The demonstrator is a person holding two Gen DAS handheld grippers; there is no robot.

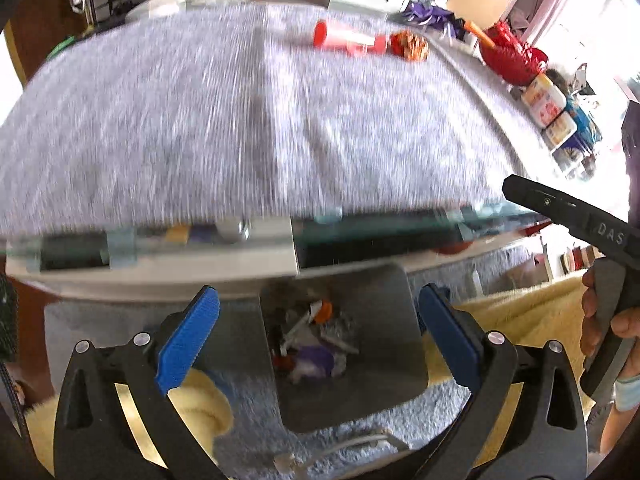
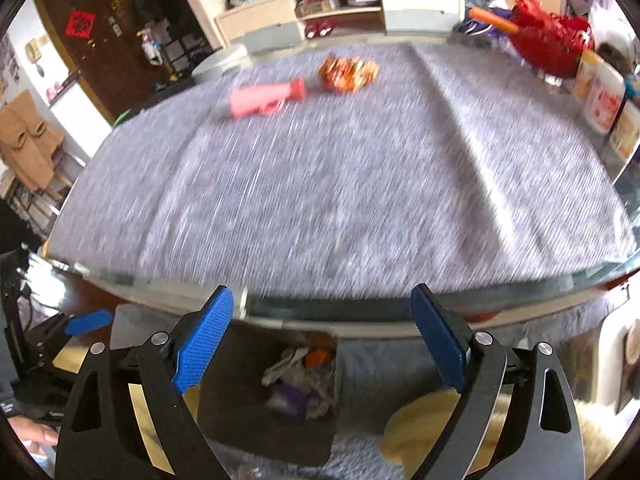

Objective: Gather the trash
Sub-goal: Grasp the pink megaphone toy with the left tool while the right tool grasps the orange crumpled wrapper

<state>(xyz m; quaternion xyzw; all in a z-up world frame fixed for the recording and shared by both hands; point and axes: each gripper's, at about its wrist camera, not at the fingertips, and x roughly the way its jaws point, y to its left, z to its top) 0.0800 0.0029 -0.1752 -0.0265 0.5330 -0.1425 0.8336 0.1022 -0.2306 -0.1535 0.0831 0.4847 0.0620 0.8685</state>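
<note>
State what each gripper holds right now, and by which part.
Nothing is held. The left gripper and right gripper are both open and empty above the trash bin.

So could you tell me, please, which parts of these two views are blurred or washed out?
Left wrist view: the grey tablecloth is streaked with motion blur and the window at upper right is blown out. Right wrist view: the same streaking, smearing the pink toy.

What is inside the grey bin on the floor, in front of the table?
The grey bin holds a loose pile of trash: white crumpled pieces, something purple and an orange bit on top. What lies under the pile, at the bottom, is covered and cannot be seen.
</note>
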